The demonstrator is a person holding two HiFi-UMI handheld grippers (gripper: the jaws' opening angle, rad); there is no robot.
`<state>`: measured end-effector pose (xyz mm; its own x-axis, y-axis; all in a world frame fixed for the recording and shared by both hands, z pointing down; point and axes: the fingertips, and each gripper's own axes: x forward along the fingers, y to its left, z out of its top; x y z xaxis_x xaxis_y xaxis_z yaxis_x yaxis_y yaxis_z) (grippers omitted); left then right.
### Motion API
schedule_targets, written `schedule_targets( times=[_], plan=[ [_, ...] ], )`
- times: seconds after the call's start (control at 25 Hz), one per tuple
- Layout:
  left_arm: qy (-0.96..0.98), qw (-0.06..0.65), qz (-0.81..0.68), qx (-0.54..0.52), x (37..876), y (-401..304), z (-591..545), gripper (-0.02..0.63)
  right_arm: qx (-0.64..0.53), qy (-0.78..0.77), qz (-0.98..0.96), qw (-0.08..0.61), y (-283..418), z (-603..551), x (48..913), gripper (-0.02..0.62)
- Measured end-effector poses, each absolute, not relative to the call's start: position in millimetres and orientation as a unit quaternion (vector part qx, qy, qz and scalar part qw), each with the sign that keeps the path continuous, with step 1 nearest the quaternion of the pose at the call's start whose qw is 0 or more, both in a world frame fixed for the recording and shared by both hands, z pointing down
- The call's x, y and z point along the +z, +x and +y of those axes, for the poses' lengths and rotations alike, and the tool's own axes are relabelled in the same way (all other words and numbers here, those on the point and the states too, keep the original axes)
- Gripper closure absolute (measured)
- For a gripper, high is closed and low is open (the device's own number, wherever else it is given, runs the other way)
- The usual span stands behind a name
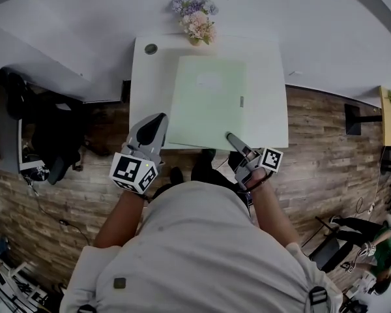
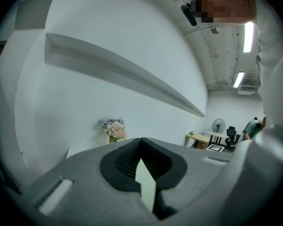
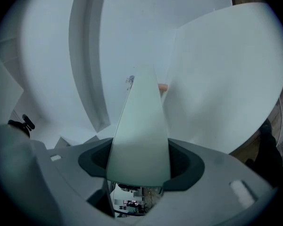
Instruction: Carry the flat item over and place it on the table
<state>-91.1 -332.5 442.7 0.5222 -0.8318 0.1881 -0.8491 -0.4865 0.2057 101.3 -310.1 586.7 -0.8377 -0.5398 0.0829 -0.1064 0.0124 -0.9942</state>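
Observation:
A pale green flat sheet (image 1: 208, 100) lies spread over the white table (image 1: 150, 90), its near edge reaching past the table's front edge. My left gripper (image 1: 158, 122) is shut on the sheet's near left corner. In the left gripper view only the sheet's thin edge (image 2: 146, 185) shows, pinched between the dark pads (image 2: 120, 161). My right gripper (image 1: 231, 137) grips the near right corner. In the right gripper view the sheet (image 3: 141, 126) runs out from between the jaws towards the table (image 3: 226, 79). Whether the sheet rests on the tabletop or hangs just above it I cannot tell.
A vase of pink and purple flowers (image 1: 195, 21) stands at the table's far edge by the white wall, with a round cable hole (image 1: 150, 48) at the far left corner. A black chair (image 1: 52, 135) stands left on the wooden floor. A yellow desk (image 1: 389, 116) is at the right.

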Motion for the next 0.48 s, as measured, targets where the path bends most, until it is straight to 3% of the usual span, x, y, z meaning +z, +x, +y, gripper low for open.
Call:
schedule_targets(
  times=[0.48],
  plan=[
    [0.848,0.177,-0.496,0.054,485,-65,-367,0.606,-0.688,-0.237,0.677,0.114,116,-349,659,0.295]
  ],
)
